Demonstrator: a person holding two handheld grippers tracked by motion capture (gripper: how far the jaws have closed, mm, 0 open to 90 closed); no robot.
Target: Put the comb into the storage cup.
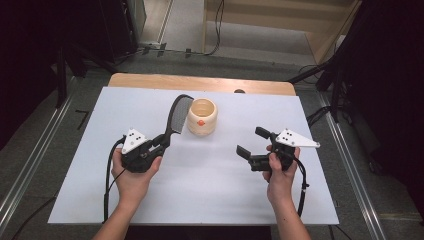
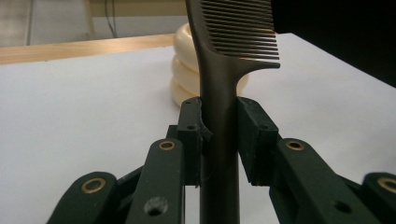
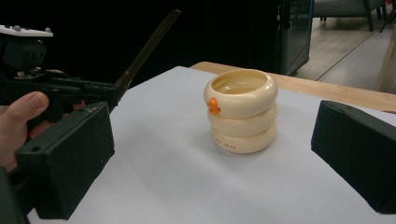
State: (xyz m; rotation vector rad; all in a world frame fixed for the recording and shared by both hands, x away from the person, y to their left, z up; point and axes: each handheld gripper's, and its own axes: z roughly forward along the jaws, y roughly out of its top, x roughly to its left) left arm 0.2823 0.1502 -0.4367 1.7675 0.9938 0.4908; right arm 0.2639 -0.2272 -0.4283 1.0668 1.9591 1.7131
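The light, stiff comb [image 2: 219, 93] is being clamped at its handle by the left hand-held gripper [image 1: 161, 141]; the right hand-held gripper [image 1: 253, 142] is being held open.

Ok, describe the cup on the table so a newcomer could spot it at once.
On the white table, look just past centre, beside the dark comb held by the left gripper. The cup is cream, shaped like three stacked rings, with a small orange mark.

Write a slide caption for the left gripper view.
Left gripper clamps a dark comb by its handle, cream ribbed cup behind.
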